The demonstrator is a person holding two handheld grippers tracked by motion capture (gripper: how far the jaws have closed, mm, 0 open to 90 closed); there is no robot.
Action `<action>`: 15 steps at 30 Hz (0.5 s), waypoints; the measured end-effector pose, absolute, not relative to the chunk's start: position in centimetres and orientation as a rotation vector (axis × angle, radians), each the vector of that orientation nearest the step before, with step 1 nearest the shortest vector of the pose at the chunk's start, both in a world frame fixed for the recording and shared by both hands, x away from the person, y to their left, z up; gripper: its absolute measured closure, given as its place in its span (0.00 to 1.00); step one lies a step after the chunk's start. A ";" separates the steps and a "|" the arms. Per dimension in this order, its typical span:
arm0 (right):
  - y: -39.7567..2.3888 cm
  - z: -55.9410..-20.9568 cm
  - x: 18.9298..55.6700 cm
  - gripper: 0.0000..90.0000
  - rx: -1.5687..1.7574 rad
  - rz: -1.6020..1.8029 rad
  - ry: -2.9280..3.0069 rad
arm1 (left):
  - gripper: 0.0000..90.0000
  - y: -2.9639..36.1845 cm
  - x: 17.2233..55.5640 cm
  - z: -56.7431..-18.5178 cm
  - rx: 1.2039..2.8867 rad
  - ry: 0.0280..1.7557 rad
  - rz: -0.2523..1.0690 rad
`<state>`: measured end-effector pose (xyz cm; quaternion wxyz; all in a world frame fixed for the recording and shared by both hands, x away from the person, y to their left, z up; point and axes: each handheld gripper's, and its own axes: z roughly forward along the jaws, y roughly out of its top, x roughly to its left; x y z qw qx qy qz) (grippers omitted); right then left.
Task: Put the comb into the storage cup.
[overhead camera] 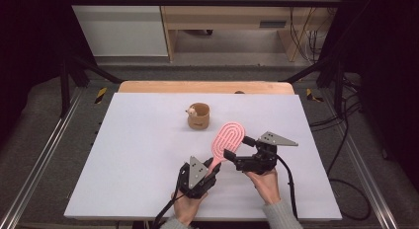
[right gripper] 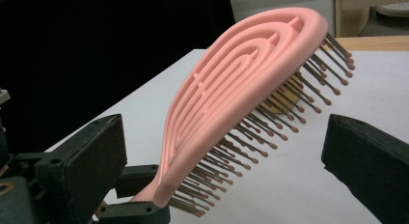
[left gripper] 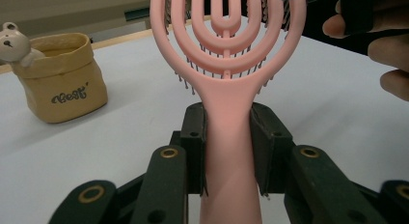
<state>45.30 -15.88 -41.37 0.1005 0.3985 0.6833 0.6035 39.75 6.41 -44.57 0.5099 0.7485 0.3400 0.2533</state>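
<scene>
Tan bag-shaped cup point(left gripper: 62, 79) marked "Best"; left gripper point(left gripper: 226, 147) clamps pink hairbrush point(left gripper: 226, 64).

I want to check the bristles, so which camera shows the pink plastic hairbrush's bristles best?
The right gripper view: the pink plastic hairbrush sits side-on, its dark bristles plainly visible. The left gripper view shows mostly its back and clamped handle, with a few bristle tips; the high view shows its back, small.

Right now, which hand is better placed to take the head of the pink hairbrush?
The right. Its hand-held gripper stands open with one jaw on each side of the hairbrush head, not pressing it. The left hand-held gripper is shut on the handle.
</scene>
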 end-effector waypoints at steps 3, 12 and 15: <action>-15.9 -41.4 45.3 0.05 1.172 1.792 2.021 | 0.77 6.3 39.6 -44.6 1.803 0.814 0.611; -16.1 -41.4 45.4 0.15 1.194 1.834 2.021 | 0.77 6.0 39.4 -44.6 1.801 0.804 0.612; -16.2 -41.5 45.5 0.19 1.186 1.840 2.029 | 0.77 5.9 39.3 -44.7 1.800 0.798 0.614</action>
